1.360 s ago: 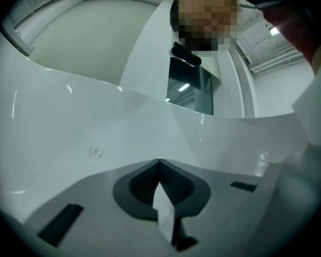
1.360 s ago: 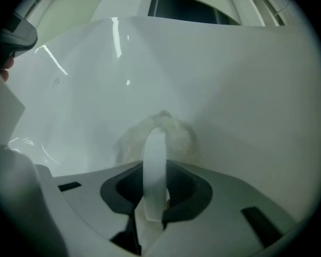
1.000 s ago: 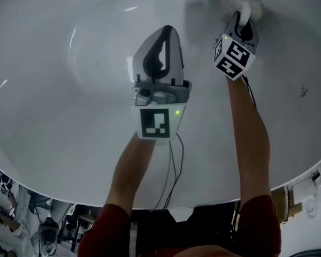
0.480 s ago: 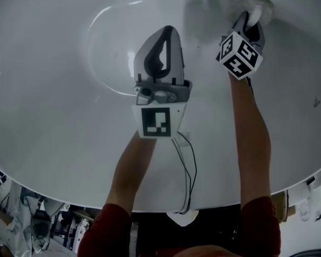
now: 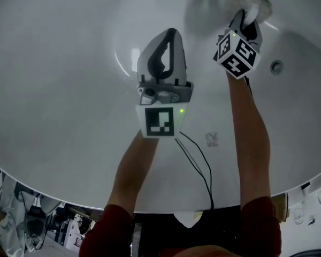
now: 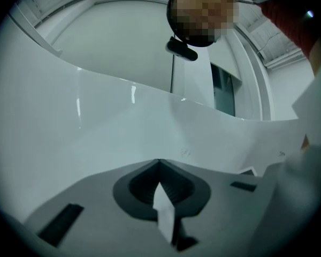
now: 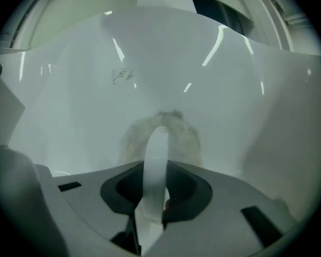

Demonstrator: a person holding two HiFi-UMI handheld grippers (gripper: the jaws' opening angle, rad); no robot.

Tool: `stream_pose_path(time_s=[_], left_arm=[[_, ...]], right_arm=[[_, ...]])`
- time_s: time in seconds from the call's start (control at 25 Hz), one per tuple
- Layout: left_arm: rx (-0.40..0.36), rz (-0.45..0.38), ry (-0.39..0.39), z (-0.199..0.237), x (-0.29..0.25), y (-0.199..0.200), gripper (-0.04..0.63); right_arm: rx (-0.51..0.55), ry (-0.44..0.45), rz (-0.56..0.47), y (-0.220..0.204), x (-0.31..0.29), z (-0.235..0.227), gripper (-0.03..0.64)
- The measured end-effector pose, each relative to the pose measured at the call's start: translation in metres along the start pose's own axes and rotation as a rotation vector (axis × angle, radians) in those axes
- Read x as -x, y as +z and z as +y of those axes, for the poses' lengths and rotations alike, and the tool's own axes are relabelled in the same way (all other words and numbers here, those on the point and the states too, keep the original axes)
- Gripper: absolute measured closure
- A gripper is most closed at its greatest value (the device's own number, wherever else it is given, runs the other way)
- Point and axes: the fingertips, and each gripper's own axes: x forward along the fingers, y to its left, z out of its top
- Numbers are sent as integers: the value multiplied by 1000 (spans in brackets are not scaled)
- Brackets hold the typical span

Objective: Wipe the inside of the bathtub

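Two tongs in bathtub (image 5: pixel 59 90), right tongs (image 5: pixel 245 16) pinching cloth (image 5: pixel 216 5), left tongs (image 5: pixel 170 32) pressed together

Left gripper (image 6: pixel 159 165): jaws together, nothing btwn them.
Bathtub (image 6: pixel 85 138): white glossy inner wall ahead; rim curves across mid-frame.
Red sleeve (image 6: pixel 291 20): top rt, above rim.

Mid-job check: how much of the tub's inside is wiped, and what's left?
Done: hard to judge. The bathtub looks evenly glossy, with no visible wipe trail. In hand: the right gripper has its jaws shut on the white handle of a fluffy pad pressed against the tub wall. The left gripper, jaws together, holds nothing. Left: probably the floor round the drain and the broad left side.
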Motion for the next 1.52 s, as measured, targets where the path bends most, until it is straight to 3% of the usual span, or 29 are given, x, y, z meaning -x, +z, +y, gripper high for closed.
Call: stream_pose_path(time_s=[0.44,0.52,0.68,1.0,1.24,1.52], left_arm=[[16,31,49,-45,52,-44,580],[16,43,63,-12,62,-46,580],[26,47,104,95,65,-27,580],[23,60,168,150,74,-6,580],[47,46,217,160,74,-7,580],[15,39,182,137,75,15,580]], right_arm=[[34,61,-11,-38,30,-15,528],[38,66,-11,-41,31,22,528],[75,122,-12,-22,21,142,528],[173,325,1,-6,36,253,528],[257,447,50,-18,41,276,529],[261,474,92,-6,57,253,529]])
